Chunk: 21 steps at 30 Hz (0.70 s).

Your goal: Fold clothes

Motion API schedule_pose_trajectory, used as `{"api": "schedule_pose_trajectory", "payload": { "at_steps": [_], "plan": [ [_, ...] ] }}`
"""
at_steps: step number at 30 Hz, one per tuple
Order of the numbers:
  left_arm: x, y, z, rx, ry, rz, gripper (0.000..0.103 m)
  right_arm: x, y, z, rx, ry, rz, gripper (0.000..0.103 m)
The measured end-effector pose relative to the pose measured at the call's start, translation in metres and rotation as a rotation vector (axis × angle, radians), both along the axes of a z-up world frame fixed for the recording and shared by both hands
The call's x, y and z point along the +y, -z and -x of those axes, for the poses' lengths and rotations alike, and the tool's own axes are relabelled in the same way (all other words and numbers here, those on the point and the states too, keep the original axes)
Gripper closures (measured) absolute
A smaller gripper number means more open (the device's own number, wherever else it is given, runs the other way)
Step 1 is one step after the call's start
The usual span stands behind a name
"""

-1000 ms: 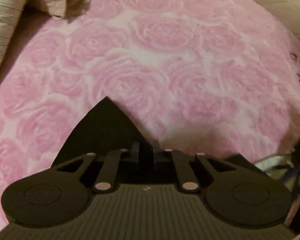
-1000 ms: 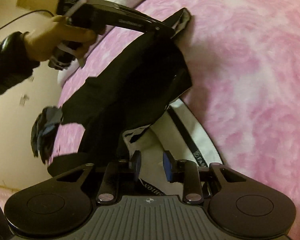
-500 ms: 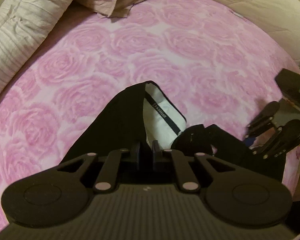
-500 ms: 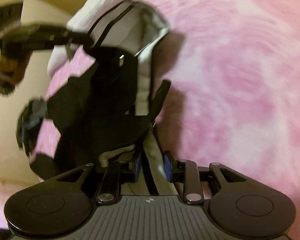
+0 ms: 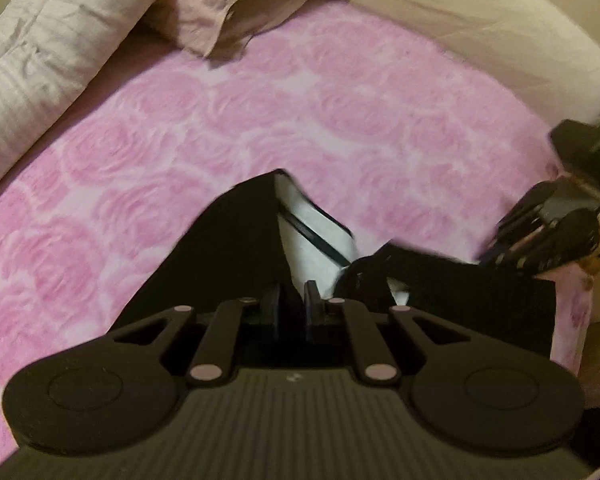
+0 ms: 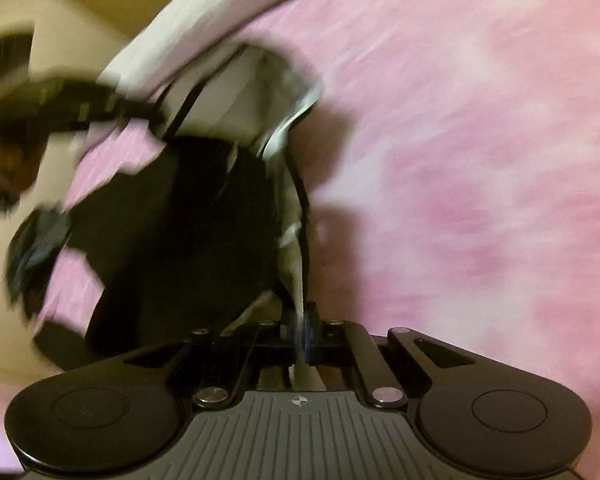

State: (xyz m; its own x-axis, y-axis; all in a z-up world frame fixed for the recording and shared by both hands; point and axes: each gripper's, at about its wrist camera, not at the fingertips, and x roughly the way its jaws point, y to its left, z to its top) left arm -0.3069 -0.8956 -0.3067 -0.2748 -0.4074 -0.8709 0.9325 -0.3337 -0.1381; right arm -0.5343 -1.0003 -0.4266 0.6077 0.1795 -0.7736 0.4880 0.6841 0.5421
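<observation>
I judge the fold barely begun: my left gripper (image 5: 292,300) and right gripper (image 6: 302,338) have jaws clamped on the black-and-white garment (image 5: 236,248), bunched and unflattened near the bed (image 5: 340,120) edge.

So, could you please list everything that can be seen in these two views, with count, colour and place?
garment: one, black with a white lining and a dark stripe, lying partly lifted on the blanket, held at two points.
blanket: one, pink with a rose pattern, covering the bed.
pillow: one, dusty pink, at the far edge of the blanket.
quilt: one, pale beige, rolled up along the far left.
cushion: one, cream, at the far right.
left hand-held gripper: one, black, nearly shut on the black cloth.
right hand-held gripper: one, black with blue pads, shut on the white edge of the garment.
hand: one, blurred, holding the left hand-held gripper at the left side of the right wrist view.
</observation>
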Motion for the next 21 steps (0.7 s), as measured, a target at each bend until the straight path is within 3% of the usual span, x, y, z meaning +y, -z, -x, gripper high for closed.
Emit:
{"api": "schedule_pose_trajectory", "payload": {
  "at_steps": [2, 6, 7, 8, 11, 12, 14, 17, 19, 21],
  "plan": [
    [-0.008, 0.009, 0.010, 0.024, -0.002, -0.006, 0.091, -0.002, -0.004, 0.024, 0.043, 0.038, 0.011, 0.102],
    [-0.023, 0.030, 0.035, 0.059, 0.012, -0.019, 0.064, 0.011, 0.002, 0.031, 0.089, 0.045, 0.042, 0.101],
    [-0.026, 0.033, 0.040, 0.069, 0.015, -0.021, 0.062, 0.008, 0.004, 0.031, 0.092, 0.074, 0.034, 0.101],
    [-0.029, 0.033, 0.043, 0.080, 0.017, -0.018, 0.062, 0.005, 0.005, 0.031, 0.096, 0.104, 0.027, 0.099],
    [-0.028, 0.018, 0.042, 0.104, 0.003, 0.020, 0.058, 0.003, -0.005, 0.032, 0.109, 0.167, 0.077, 0.077],
    [-0.026, 0.013, 0.039, 0.109, -0.009, 0.033, 0.056, 0.002, -0.011, 0.035, 0.113, 0.182, 0.101, 0.074],
    [-0.019, 0.002, 0.026, 0.096, -0.036, 0.049, 0.055, 0.002, -0.022, 0.039, 0.101, 0.213, 0.126, 0.071],
    [-0.005, 0.006, 0.009, 0.074, -0.074, 0.025, 0.055, 0.008, -0.033, 0.040, 0.020, 0.225, 0.045, 0.068],
    [0.002, 0.011, -0.001, 0.065, -0.098, 0.002, 0.056, 0.014, -0.035, 0.024, -0.005, 0.175, 0.023, 0.068],
    [0.003, 0.025, 0.002, 0.062, -0.080, -0.013, 0.056, 0.018, -0.030, -0.002, -0.011, 0.097, 0.068, 0.067]
  ]
}}
